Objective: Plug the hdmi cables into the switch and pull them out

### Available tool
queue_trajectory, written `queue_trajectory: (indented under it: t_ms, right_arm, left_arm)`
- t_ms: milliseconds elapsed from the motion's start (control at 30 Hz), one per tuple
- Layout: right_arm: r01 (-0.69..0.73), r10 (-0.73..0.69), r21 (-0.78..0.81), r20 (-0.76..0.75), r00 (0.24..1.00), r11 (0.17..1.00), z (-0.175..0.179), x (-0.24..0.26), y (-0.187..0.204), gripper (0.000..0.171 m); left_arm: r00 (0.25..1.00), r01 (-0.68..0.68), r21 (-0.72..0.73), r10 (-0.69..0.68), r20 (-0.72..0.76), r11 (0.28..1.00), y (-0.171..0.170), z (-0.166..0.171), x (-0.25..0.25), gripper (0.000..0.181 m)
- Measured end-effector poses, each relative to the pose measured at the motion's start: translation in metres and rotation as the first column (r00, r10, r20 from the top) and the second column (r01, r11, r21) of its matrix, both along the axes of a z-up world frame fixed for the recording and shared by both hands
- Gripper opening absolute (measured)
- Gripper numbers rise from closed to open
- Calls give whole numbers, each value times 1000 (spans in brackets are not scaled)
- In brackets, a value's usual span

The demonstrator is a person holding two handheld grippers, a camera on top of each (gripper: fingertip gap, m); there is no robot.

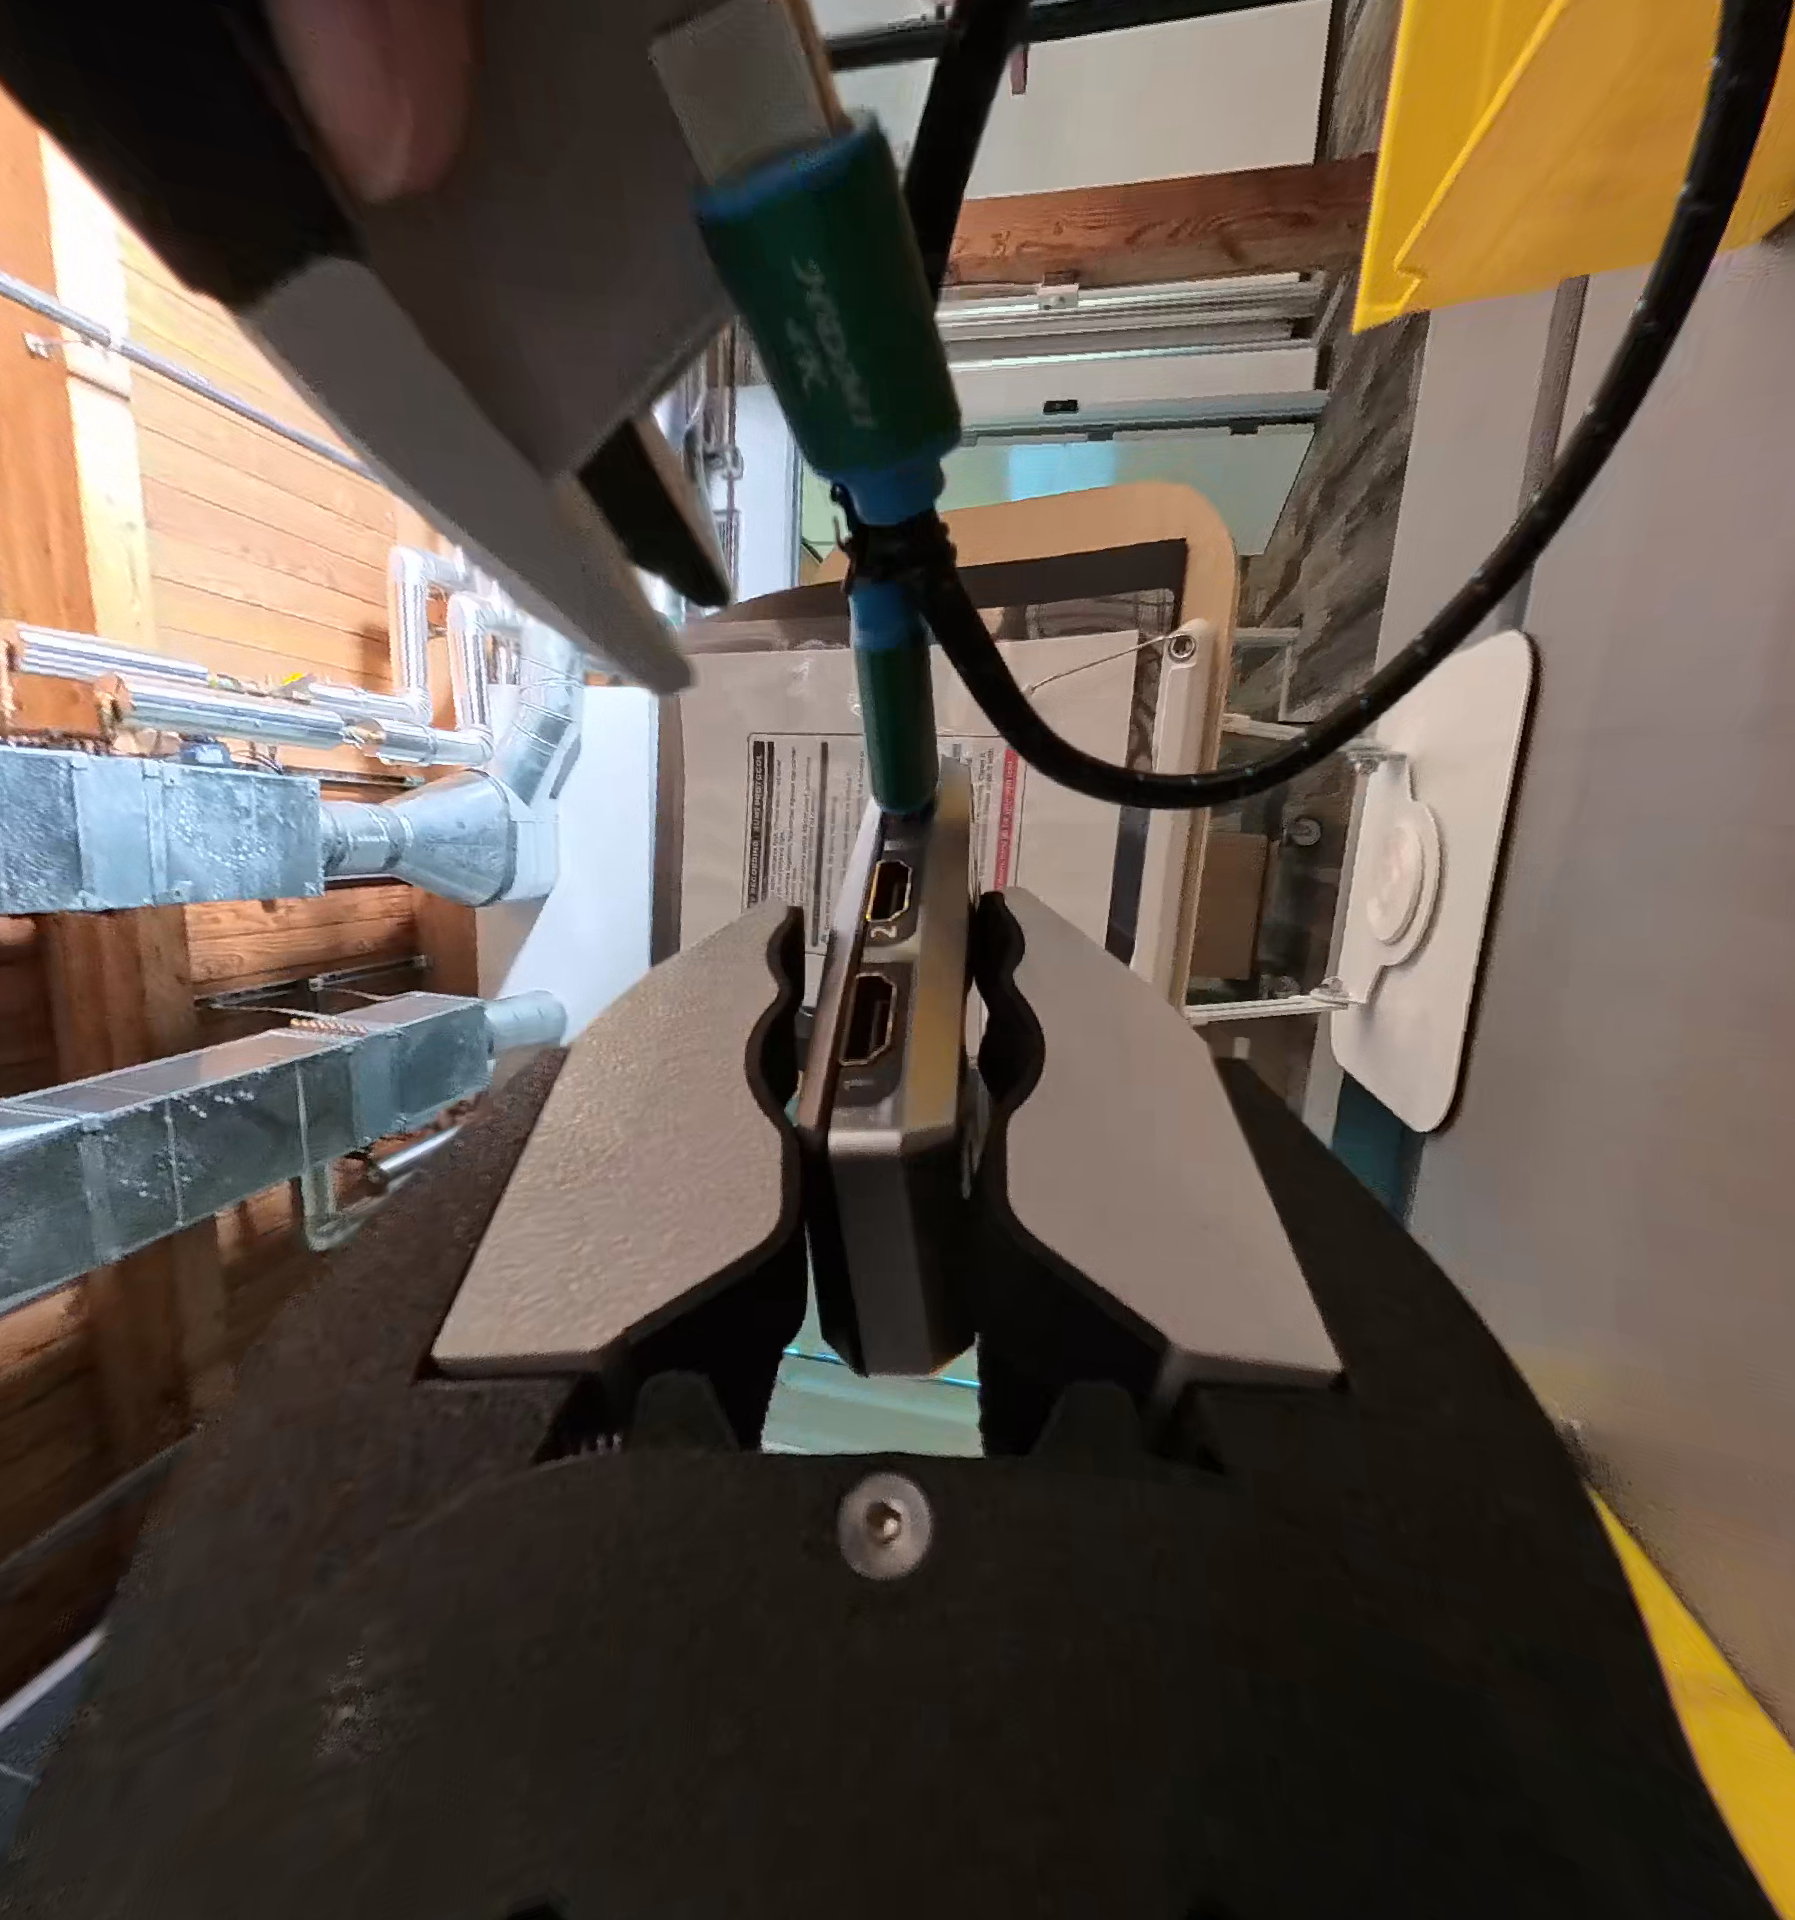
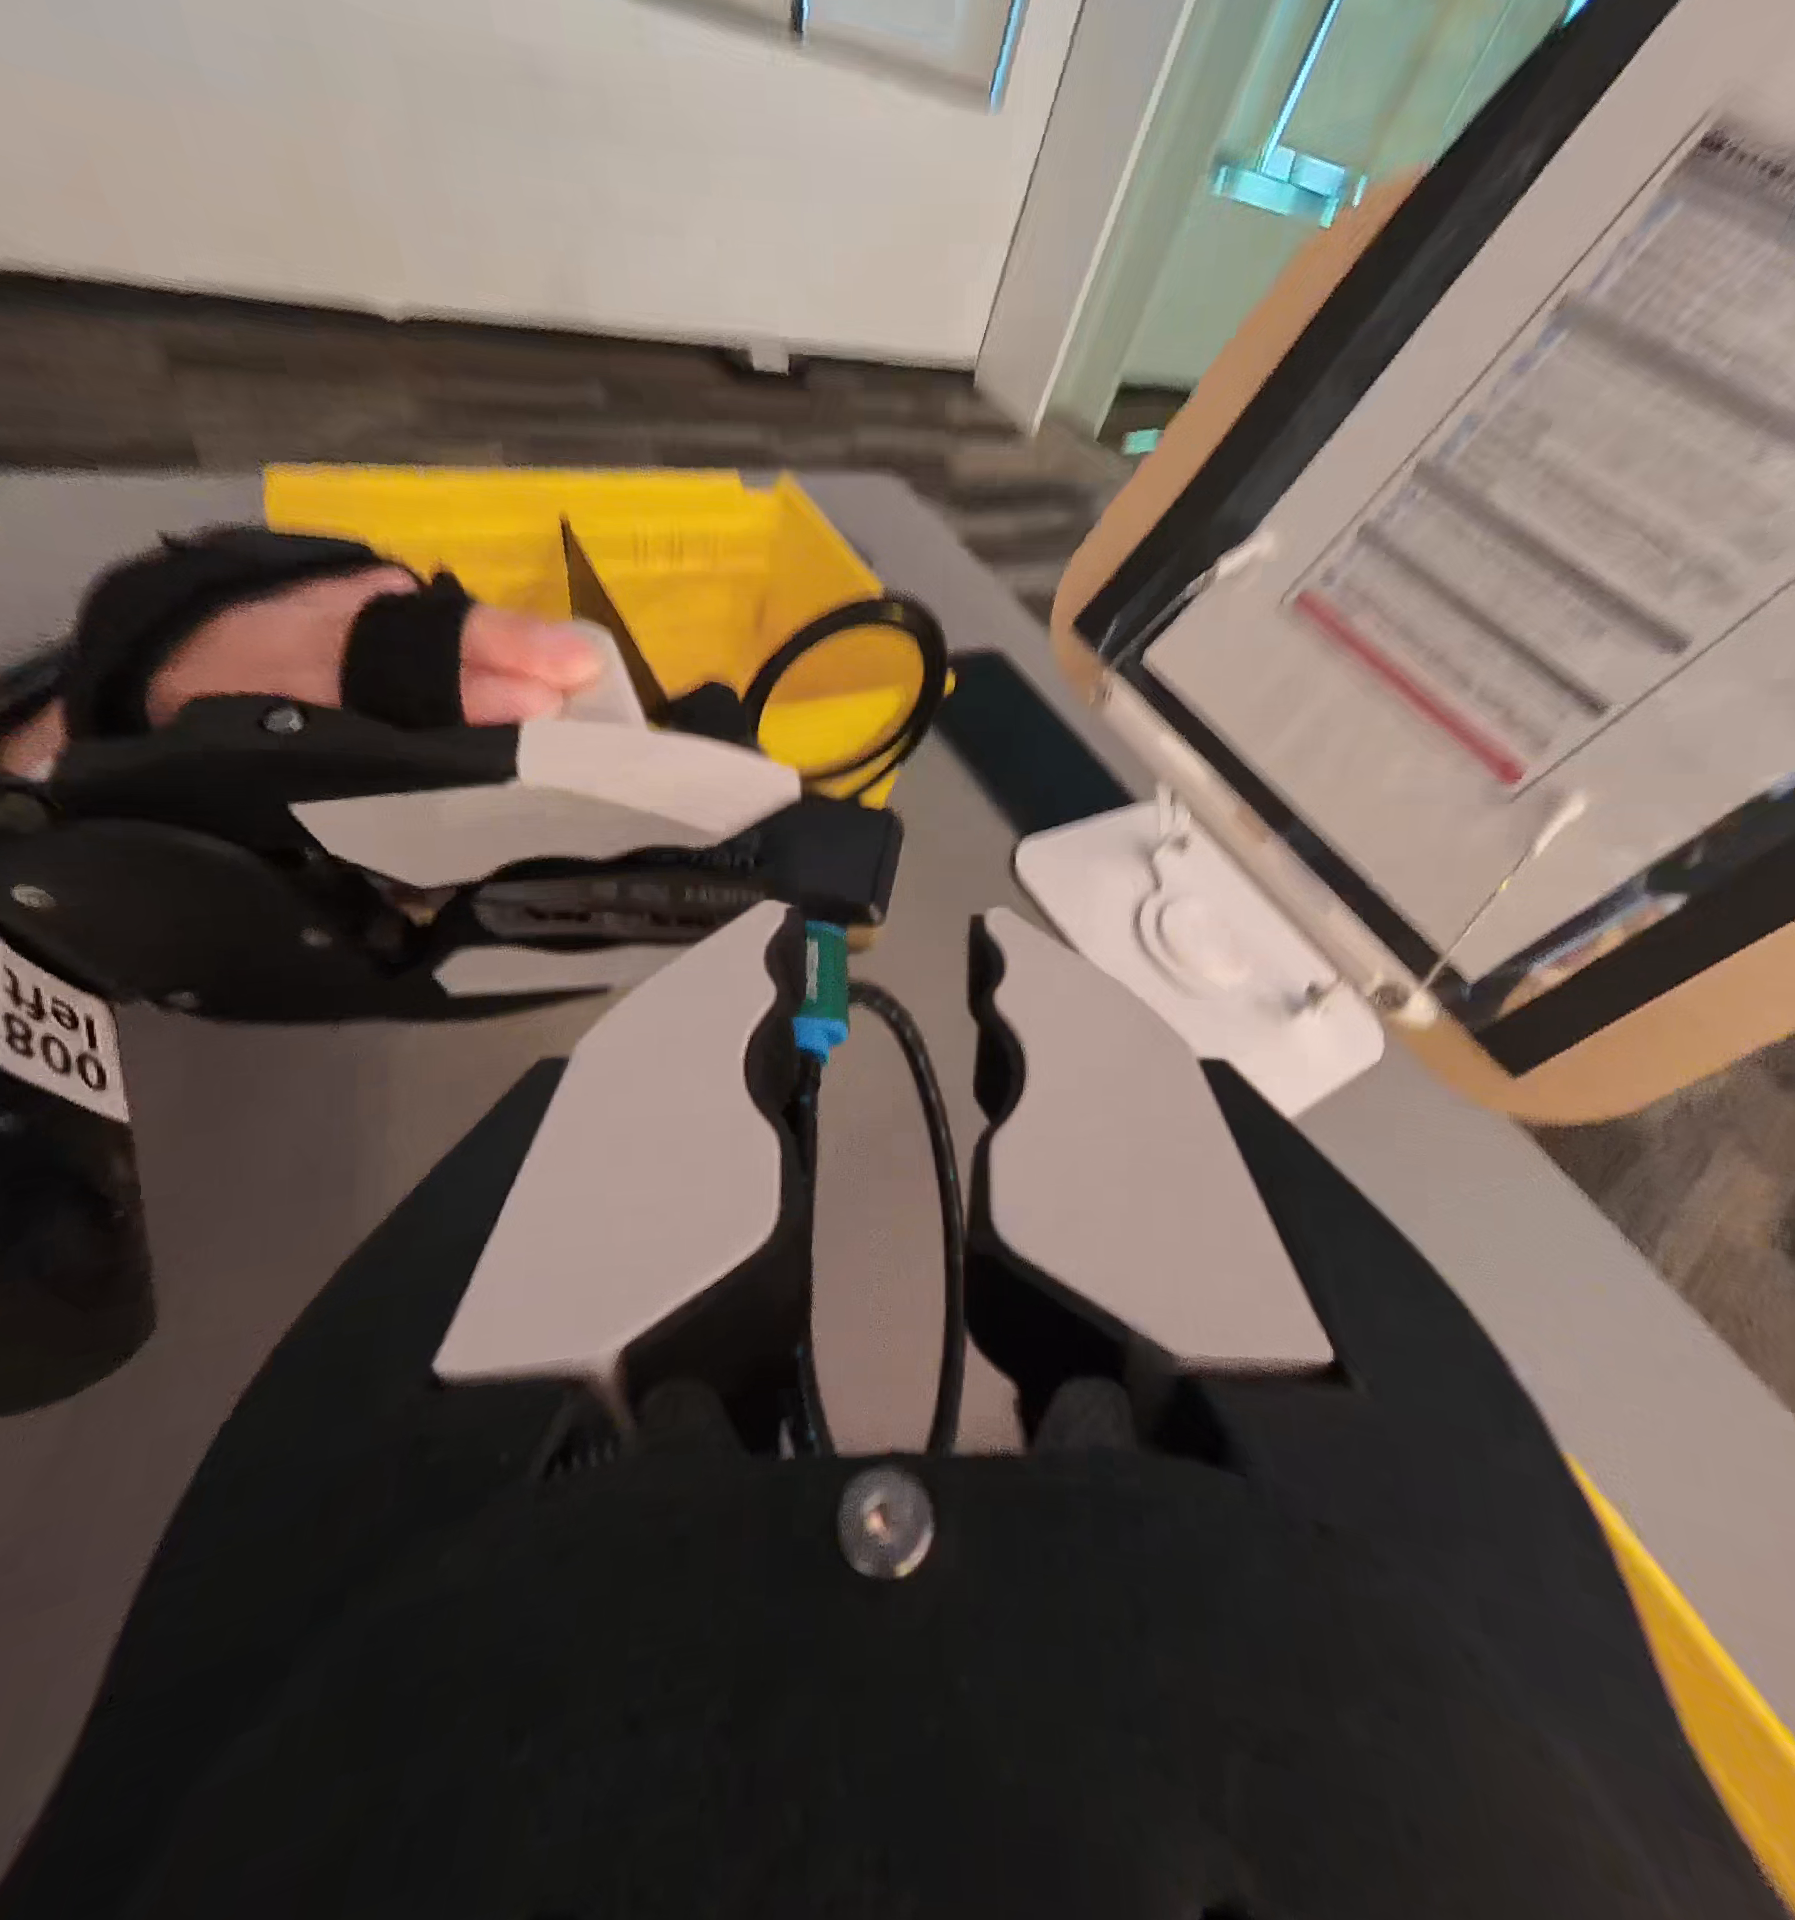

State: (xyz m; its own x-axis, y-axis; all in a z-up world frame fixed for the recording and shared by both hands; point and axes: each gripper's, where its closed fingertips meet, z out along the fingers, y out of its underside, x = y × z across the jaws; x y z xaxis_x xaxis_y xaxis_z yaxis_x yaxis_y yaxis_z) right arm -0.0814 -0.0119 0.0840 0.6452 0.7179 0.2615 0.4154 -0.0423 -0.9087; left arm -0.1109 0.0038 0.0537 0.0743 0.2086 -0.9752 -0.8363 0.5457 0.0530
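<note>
My left gripper point(image 1: 888, 914) is shut on the dark grey HDMI switch point(image 1: 898, 1195) and holds it edge-on, with two empty ports facing the left wrist camera. A green and blue HDMI plug point(image 1: 898, 748) sits in the switch's far port. A second green plug point(image 1: 831, 312) with a bare metal end hangs free above it, on the black cable point(image 1: 1495, 582). My right gripper point(image 2: 877, 925) is open, its fingers on either side of the plugged-in plug point(image 2: 820, 977) without closing on it. The right wrist view shows the left gripper point(image 2: 602, 821) holding the switch point(image 2: 841, 862) above the table.
A yellow bin point(image 2: 664, 561) stands behind the switch on the grey table point(image 2: 353, 1195). A white stand base point(image 2: 1184, 935) carries a clear-framed sign board point(image 2: 1495, 520) on the right. A loop of cable point(image 2: 851, 686) hangs near the bin. Spacing between my two grippers at the tips: around 5 centimeters.
</note>
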Motion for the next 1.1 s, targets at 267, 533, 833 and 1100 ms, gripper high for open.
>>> queue_trajectory:
  t_ms: [267, 533, 833, 1100]
  right_arm:
    - [-52, 46, -167, -37, 998, 985, -4, 9, -13, 37]
    - [86, -74, -97, 128, 989, 992, -22, -3, -9, 48]
    - [42, -42, -38, 1, 999, 998, -18, -22, 2, 25]
    - [22, -23, -24, -24, 999, 999, -15, -23, 2, 24]
  left_arm:
    - [999, 3, 6, -2, -48, 1000, -3, -7, 5, 32]
    - [998, -30, -70, 34, 48, 997, 2, 0, -1, 32]
    - [988, -6, -105, 22, 153, 994, -3, 13, -6, 31]
    - [983, -12, -111, 32, 180, 994, -3, 16, -8, 30]
